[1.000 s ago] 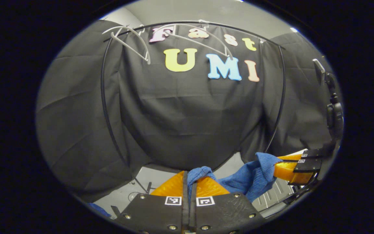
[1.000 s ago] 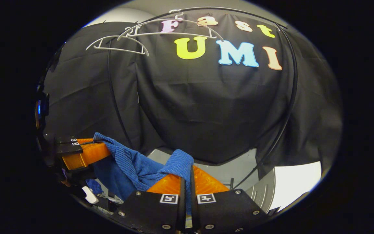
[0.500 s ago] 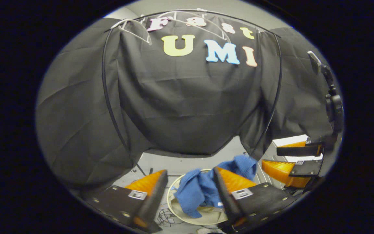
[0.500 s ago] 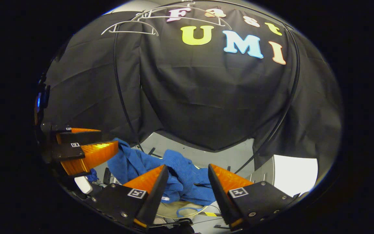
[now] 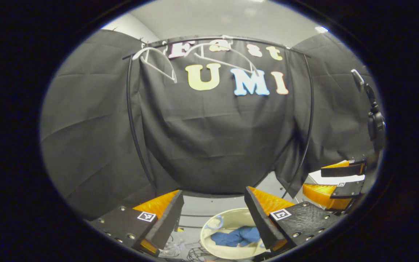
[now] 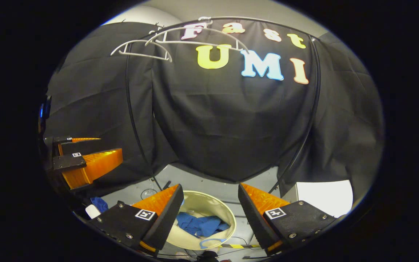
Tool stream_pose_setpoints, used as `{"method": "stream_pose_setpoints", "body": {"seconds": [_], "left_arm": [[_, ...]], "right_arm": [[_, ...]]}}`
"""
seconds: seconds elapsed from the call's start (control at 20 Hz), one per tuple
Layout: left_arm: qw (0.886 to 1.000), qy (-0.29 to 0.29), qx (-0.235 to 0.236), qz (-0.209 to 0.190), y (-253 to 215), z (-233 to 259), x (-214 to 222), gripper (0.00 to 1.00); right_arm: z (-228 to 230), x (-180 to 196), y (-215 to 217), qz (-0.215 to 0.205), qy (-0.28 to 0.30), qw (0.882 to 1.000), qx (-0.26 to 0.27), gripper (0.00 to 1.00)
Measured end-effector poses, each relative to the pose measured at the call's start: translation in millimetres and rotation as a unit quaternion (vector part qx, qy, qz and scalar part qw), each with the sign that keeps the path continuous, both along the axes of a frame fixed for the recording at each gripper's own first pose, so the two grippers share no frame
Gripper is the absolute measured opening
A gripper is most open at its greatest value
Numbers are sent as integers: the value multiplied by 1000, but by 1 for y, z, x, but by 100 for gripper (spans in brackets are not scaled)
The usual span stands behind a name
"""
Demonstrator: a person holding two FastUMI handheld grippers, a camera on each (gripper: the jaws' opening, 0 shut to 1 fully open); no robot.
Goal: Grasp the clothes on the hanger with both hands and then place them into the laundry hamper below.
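Observation:
A blue ribbed garment lies crumpled inside the round cream laundry hamper on the floor below. My left gripper hangs open above the hamper, nothing between its fingers. My right gripper is open too, over the same hamper. The right gripper also appears at the far right of the left gripper view, and the left gripper at the left of the right gripper view. Two bare white hangers hang on the black rail above.
A black curved rack frame stands before the booth's cloth wall. Cables lie on the grey floor near the hamper. A small blue and white item sits on the floor at left. A white panel stands at right.
Both grippers went from shut on the blue garment to open, and the garment dropped into the hamper. Both grippers have since lifted a little above it.

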State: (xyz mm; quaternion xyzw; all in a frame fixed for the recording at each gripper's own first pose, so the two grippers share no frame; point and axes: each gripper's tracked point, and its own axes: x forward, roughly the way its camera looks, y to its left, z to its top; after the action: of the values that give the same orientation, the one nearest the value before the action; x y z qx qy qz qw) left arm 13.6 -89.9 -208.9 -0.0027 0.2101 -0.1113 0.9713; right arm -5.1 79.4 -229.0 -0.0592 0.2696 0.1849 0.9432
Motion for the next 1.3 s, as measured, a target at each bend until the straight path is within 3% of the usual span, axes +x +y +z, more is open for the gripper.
{"method": "stream_pose_setpoints", "body": {"seconds": [0.3,0.6,0.9,1.3], "left_arm": [[994,-103,-13,15,23,104,2,97],[985,-164,-20,41,71,178,-12,100],[976,-202,-20,80,105,224,-27,96],[967,-232,-22,105,122,248,-37,98]], "right_arm": [[108,10,-12,-30,-105,993,45,93],[194,9,-55,-82,-208,974,49,93],[233,4,-90,-124,-266,954,55,93],[245,-11,-87,-125,-275,951,71,93]]}}
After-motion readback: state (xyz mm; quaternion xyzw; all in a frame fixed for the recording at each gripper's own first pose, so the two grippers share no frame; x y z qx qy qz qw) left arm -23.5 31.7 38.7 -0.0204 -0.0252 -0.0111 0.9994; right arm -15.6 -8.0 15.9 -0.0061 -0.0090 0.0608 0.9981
